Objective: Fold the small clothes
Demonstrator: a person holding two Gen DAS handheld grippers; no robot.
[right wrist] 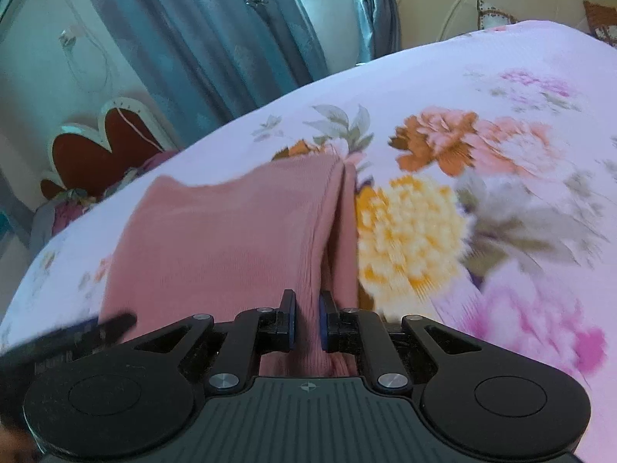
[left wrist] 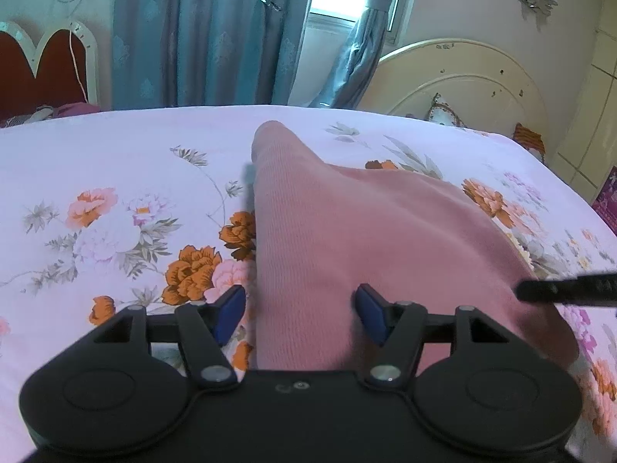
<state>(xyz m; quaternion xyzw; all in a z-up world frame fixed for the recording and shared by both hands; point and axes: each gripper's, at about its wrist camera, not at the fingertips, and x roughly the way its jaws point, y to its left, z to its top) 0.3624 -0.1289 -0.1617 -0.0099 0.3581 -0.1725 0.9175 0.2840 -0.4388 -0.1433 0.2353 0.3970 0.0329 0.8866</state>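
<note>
Pink cloth (left wrist: pixel 327 231) is lying on the flowered bedsheet (left wrist: pixel 115 162), already doubled, with one long edge rising as a ridge. Right gripper (right wrist: pixel 307 320) is pinching a pleat of this cloth near its right edge, the two fingers almost together with the fabric squeezed between them; I judge it is holding the edge so it can carry it over for the next fold. Left gripper (left wrist: pixel 300 314) is standing with its jaws apart, one finger on each side of the ridge, and the pads are not pressing anything, so it seems to be preparing to take the other end. Behind the bed, blue curtains (left wrist: pixel 200 34) and a cream headboard (left wrist: pixel 470 81) are standing well apart from the work. Nothing is blocking the cloth; only the tip of the other gripper is coming near in each view.
</note>
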